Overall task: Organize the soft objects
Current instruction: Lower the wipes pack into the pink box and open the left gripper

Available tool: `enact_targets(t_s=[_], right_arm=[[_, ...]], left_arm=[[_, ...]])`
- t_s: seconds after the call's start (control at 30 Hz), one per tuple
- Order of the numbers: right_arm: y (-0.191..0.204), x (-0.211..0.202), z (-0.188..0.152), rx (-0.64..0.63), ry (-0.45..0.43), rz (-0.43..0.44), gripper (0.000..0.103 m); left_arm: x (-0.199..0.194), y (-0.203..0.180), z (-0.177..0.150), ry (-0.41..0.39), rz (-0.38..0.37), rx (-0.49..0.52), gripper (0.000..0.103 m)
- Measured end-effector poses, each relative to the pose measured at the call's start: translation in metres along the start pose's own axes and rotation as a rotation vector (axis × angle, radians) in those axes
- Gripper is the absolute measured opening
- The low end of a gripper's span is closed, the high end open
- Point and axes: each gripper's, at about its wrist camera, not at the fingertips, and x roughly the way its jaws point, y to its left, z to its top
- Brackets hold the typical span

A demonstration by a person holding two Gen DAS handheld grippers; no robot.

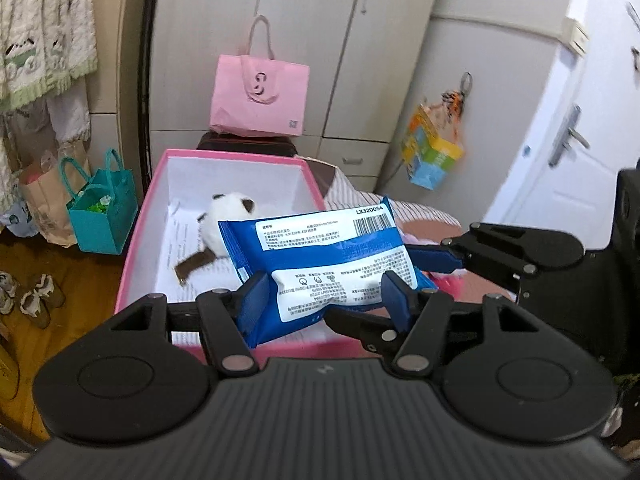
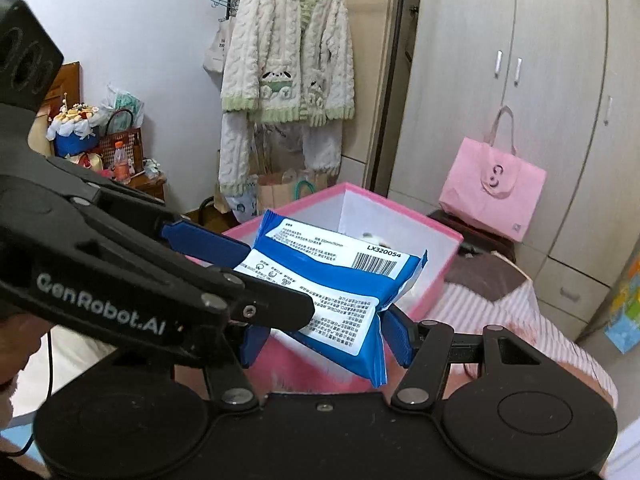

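Note:
A blue and white wipes pack [image 1: 328,256] hangs in the air over the near edge of a pink box [image 1: 136,232] with a white inside. My left gripper [image 1: 326,296] is shut on the pack's near end. My right gripper [image 2: 326,338] is also shut on the same pack [image 2: 332,280], its fingers gripping from the other side. A panda plush [image 1: 228,216] lies inside the box on printed paper. In the right wrist view the pink box [image 2: 436,280] sits beyond the pack and the left gripper's arm crosses from the left.
A pink tote bag [image 1: 260,96] stands on a dark stool behind the box. A teal bag [image 1: 104,212] and paper bag sit on the wooden floor at left. A striped bedcover [image 2: 500,312] lies right of the box. Wardrobe doors [image 2: 520,80] are behind; a fleece robe [image 2: 288,60] hangs on a rack.

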Motion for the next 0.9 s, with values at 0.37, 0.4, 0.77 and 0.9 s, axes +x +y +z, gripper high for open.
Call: enact_targets(t_s=[0.37, 0.4, 0.77, 0.9], right_arm=[[-0.005, 0.072, 0.012, -0.014, 0.014, 0.038, 0.066], [-0.006, 0.079, 0.012, -0.009, 0.026, 0.044, 0.066], [-0.022, 0.141, 0.019, 0.050, 0.152, 0.102, 0.074], [-0.025, 0.146, 0.021, 0.033, 0.174, 0.121, 0.073]], left_arm=[[0.063, 0.053, 0.017, 0.108, 0.053, -0.068, 0.060], [0.069, 0.058, 0.016, 0.116, 0.056, -0.074, 0.060], [0.112, 0.079, 0.027, 0.199, 0.109, -0.089, 0.059], [0.111, 0.078, 0.028, 0.182, 0.111, -0.067, 0.061]])
